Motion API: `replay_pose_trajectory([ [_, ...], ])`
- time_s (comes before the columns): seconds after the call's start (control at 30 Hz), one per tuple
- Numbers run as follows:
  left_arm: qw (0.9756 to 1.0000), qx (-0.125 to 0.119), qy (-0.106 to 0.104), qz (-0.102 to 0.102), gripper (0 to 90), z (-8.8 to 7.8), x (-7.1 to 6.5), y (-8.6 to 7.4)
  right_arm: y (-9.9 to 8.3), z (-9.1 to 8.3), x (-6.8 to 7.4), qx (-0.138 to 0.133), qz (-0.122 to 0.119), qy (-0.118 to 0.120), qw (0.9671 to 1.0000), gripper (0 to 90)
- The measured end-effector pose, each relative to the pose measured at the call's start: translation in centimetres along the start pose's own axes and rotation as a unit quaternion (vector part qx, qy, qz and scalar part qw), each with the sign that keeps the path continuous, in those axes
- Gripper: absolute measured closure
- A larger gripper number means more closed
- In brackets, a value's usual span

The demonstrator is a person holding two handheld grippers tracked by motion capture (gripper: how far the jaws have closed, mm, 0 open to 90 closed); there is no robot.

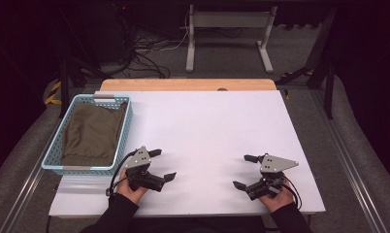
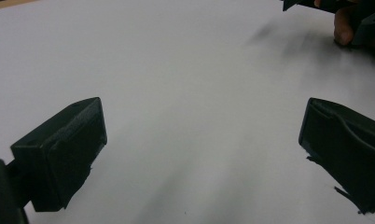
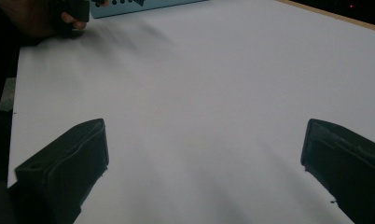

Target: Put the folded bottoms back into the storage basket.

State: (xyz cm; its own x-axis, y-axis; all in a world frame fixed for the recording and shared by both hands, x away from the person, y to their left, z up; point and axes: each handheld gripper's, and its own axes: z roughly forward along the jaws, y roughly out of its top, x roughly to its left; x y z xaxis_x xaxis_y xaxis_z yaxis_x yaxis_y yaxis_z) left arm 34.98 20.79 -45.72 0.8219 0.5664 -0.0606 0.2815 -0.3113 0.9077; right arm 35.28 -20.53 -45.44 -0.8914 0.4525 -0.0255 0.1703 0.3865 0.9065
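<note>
Left gripper point(image 1: 162, 165) low on the white worktop point(image 1: 212, 131), near its front edge, fingers point(image 2: 64, 149) spread wide, nothing between them; the left gripper view has bare white surface in the gap; right gripper point(image 1: 245, 171) mirrors it on the other side, well apart from the left, fingers point(image 3: 69, 163) also spread wide and empty; each is held in a hand, dark sleeves coming in from the bottom of the high view; the two grippers point inward toward each other; light blue basket point(image 1: 127, 127) sits at the worktop's left edge, just beyond the left gripper; folded olive cloth point(image 1: 91, 133) lies inside it, filling most of the basket; neither gripper touches basket or cloth.
</note>
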Motion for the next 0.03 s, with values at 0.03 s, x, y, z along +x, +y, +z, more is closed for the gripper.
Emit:
replay_pose_trajectory([
  [0.03,1.0000,0.000,0.000,0.000,1.8,0.00,0.01,0.00,0.00,0.01,-0.01,0.000,0.000,0.000,1.0000,1.5],
])
